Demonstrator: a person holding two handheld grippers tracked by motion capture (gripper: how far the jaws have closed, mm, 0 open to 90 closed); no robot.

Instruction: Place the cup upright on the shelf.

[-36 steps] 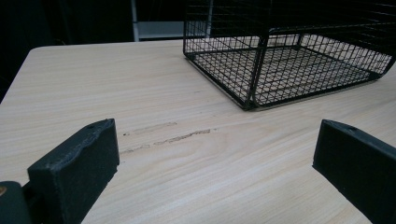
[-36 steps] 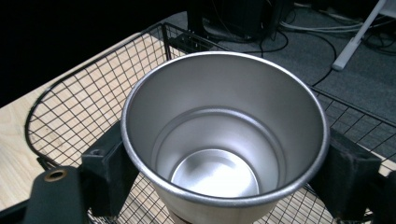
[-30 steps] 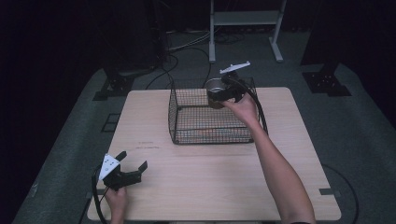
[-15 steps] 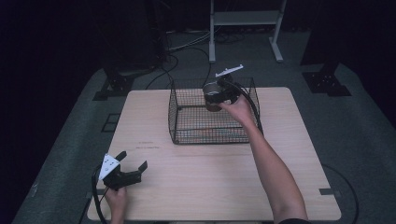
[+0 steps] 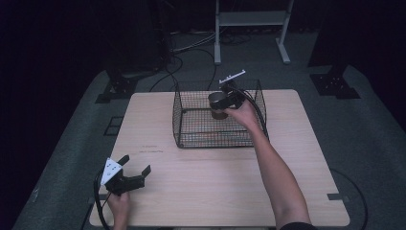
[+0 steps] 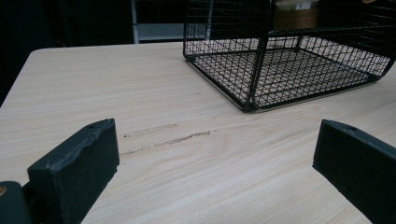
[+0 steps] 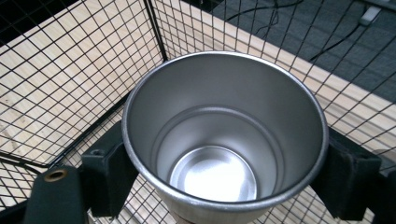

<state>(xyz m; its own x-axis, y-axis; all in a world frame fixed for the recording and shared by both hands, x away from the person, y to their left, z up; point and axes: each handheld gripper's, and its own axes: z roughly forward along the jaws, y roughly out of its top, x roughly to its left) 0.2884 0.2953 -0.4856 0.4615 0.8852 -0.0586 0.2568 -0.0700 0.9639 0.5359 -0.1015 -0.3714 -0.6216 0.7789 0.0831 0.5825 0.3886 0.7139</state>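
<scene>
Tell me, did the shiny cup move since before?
Yes. The cup, clamped in the right gripper, has sunk lower into the wire basket, judged against the basket's far rim.

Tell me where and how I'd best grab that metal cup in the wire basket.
Grip the metal cup across its upper wall just under the rim, coming from above, as the right gripper holds it now. It stands upright, mouth up and empty, and its round tapering wall offers two opposite sides to the jaws. The wire basket walls likely block a level approach.
</scene>
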